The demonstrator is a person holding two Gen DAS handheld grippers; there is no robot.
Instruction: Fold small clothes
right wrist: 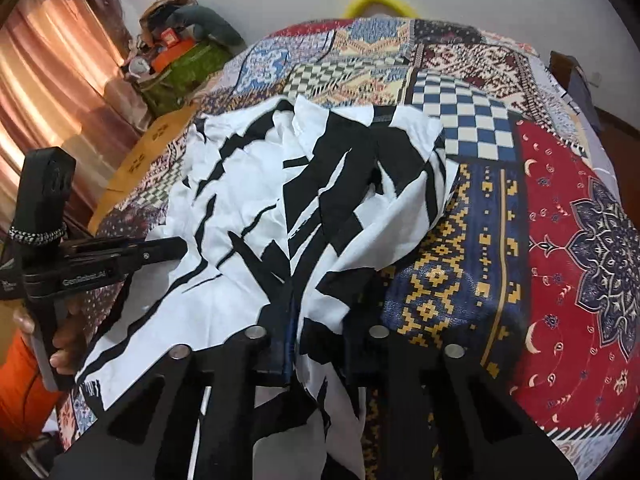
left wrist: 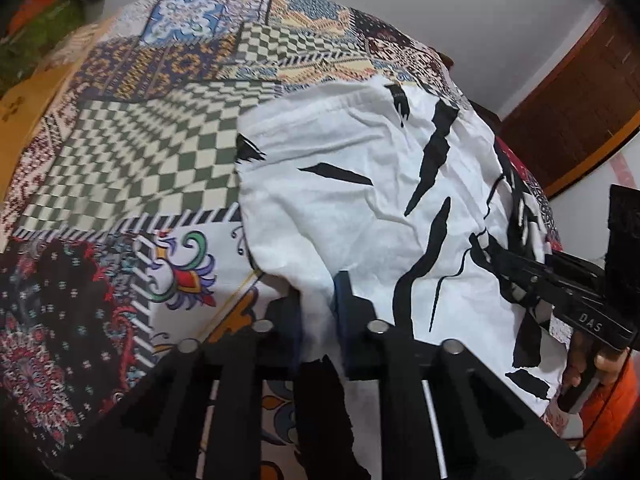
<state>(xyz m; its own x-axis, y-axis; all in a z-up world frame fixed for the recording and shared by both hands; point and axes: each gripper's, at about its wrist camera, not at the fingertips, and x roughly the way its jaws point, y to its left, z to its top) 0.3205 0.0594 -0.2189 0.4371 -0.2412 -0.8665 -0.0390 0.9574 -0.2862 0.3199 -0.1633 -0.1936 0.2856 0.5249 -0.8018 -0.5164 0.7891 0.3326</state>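
Left wrist view: the left gripper (left wrist: 320,320) has its fingers (left wrist: 346,304) drawn close together, pinching the near edge of the shirt (left wrist: 360,184), a white garment with jagged black streaks. The cloth bunches between the fingers and hangs below them toward the camera. Ahead of the fingers the shirt spreads out, rumpled, over the bedspread (left wrist: 132,148), a patchwork of checks and floral panels; the spread lies bare to the left of the fingers. To the right of the fingers, the right gripper (left wrist: 516,268) reaches in from the side, its tip on the same near edge of the shirt, with a hand (left wrist: 588,364) on its handle and an orange sleeve (left wrist: 612,404) below.

Right wrist view: the right gripper (right wrist: 320,340) also has its fingers (right wrist: 286,344) nearly closed, pinching a fold of the shirt (right wrist: 248,216), which gathers between them and drapes below. Ahead and to the left of the fingers the shirt lies crumpled on the bedspread (right wrist: 560,208); right of the fingers the spread shows blue, gold and red panels. At the left, the left gripper (right wrist: 180,250) enters from the side, its tip on the shirt's edge, held by a hand (right wrist: 60,344). Beyond it hangs a curtain (right wrist: 52,72), with a pile of clutter (right wrist: 180,56) near the bed's far corner.
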